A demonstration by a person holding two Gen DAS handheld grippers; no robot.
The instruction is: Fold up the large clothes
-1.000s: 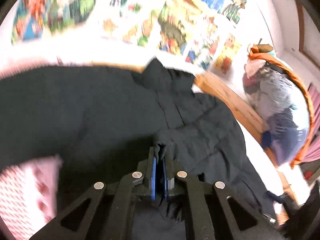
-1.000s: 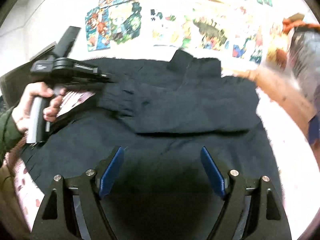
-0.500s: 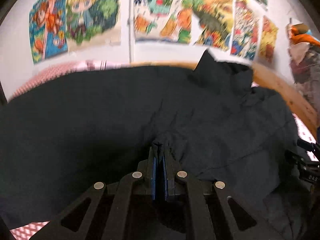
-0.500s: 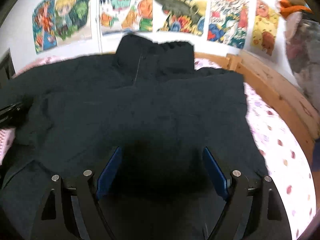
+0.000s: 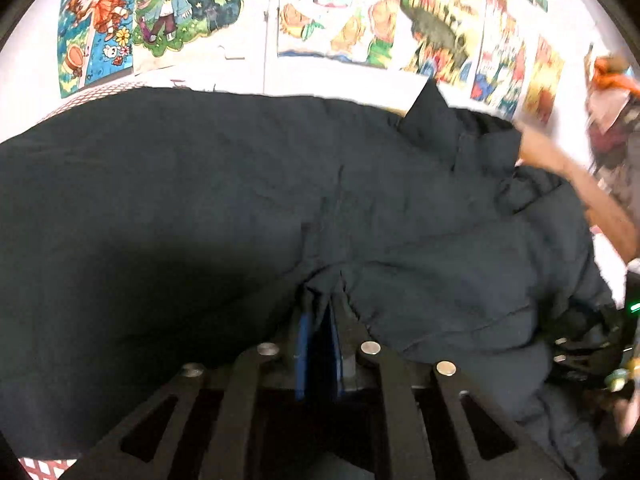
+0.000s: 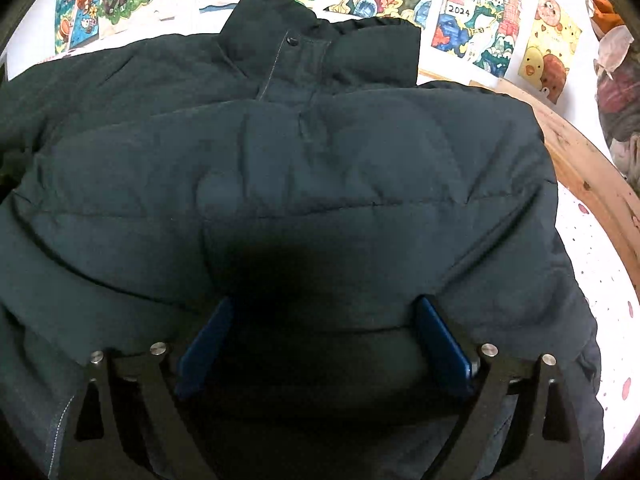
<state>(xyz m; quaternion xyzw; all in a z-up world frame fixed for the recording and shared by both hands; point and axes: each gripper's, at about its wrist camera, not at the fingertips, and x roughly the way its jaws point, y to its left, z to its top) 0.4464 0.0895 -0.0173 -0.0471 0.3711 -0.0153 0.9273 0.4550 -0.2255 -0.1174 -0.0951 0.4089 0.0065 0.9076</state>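
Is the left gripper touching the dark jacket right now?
Touching. The left wrist view shows a bunched fold of the dark jacket between the blue pads of the left gripper; its jaws are just starting to open.

Cartoon posters (image 6: 488,28), wooden bedframe (image 6: 580,160), spotted sheet (image 6: 600,264)

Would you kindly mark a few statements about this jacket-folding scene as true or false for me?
1. The garment is a dark padded jacket. True.
2. The jacket lies on a bare wooden floor. False: it lies on a bed with a spotted sheet and a wooden bed frame.
3. The right hand-held gripper has its jaws set wide over the jacket. True; they are opening.
4. The wall behind is plain. False: colourful posters cover it.
5. The left hand-held gripper is far from the fabric. False: jacket fabric sits between its blue pads, which are just parting.
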